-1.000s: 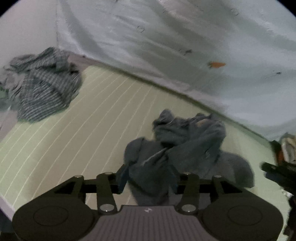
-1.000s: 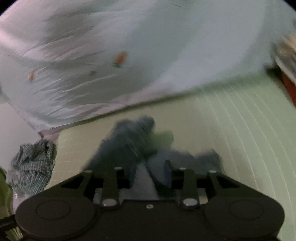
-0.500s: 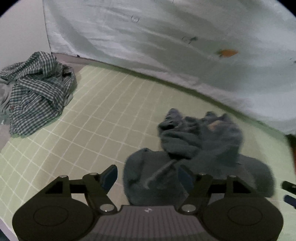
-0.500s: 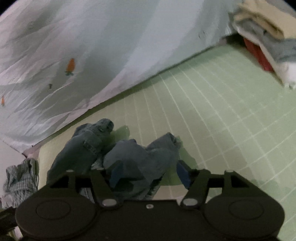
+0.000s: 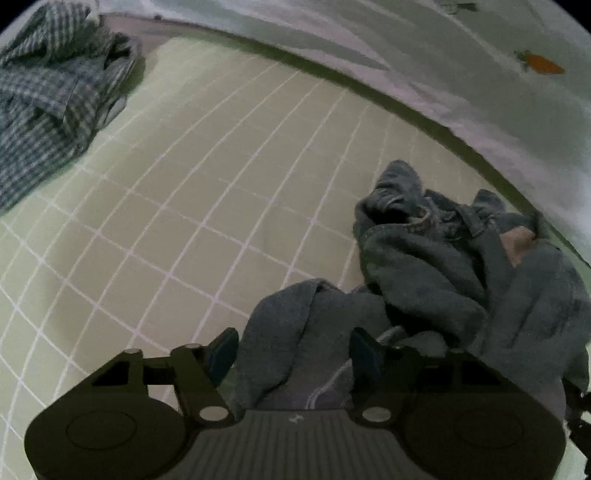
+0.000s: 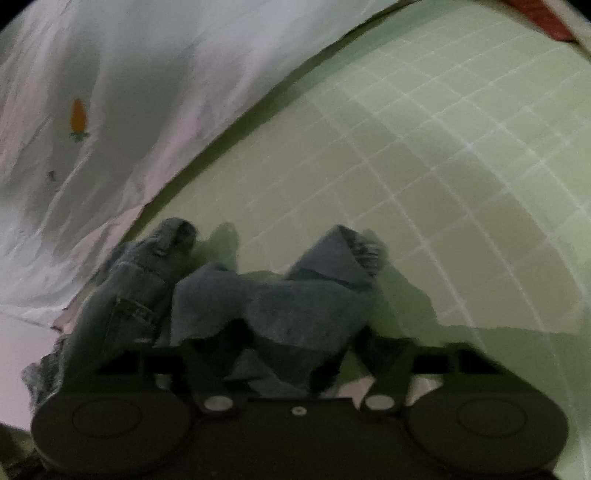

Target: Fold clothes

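A crumpled pair of blue jeans lies in a heap on the green grid mat. My left gripper is open, its fingers either side of a jeans fold at the heap's near left edge. In the right wrist view the jeans bunch up right in front. My right gripper is open with denim lying between its fingers; the fingertips are partly hidden by cloth.
A checked shirt lies crumpled at the mat's far left corner. A white sheet with a carrot print hangs along the back edge. Red folded cloth shows at the far right corner.
Both grippers opened from shut a second ago and have moved down and closer to the jeans heap. The denim now lies between each pair of fingers.
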